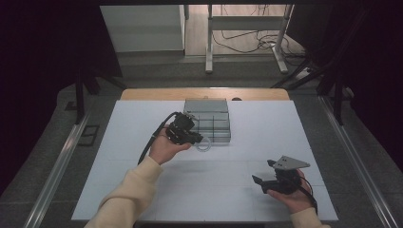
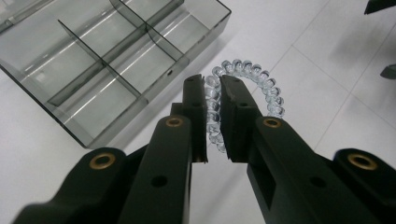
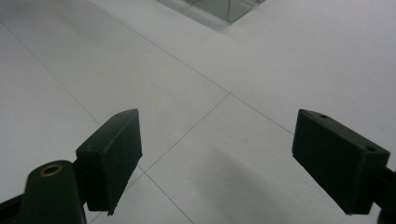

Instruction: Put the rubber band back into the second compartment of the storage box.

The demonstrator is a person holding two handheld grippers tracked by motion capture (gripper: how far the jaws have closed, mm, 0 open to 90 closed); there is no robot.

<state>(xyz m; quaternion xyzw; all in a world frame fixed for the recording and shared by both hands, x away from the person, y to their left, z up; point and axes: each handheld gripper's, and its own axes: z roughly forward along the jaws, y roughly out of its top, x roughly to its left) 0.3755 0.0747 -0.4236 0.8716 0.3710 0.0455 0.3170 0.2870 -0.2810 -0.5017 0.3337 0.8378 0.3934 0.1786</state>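
Where the white table top point(image 1: 142, 142) meets its far wooden edge, a clear compartment box point(image 1: 207, 119) sits a little in from that border, with its near wall facing the person. The left gripper point(image 1: 196, 138) hangs just in front of that near wall, at the box's near-left corner, with its jaws drawn narrow onto a clear spiral hair tie point(image 2: 247, 84); in the left gripper view the coil runs between the two pads and loops out beyond the tips, just beside the box's corner and over bare table. In the high view the hair tie point(image 1: 203, 146) shows as a pale ring below the gripper, close to the box wall but apart from it. The box's compartments point(image 2: 116, 60) look open-topped, split by thin dividers. The right gripper point(image 1: 264, 182) rests low at the near right of the table, well apart from the box, with its jaws spread wide and nothing between them; the right gripper view shows plain white surface crossed by thin seams under it, with the box's corner point(image 3: 229, 9) far off. Wide bare table lies between the two grippers and along the left and right edges.
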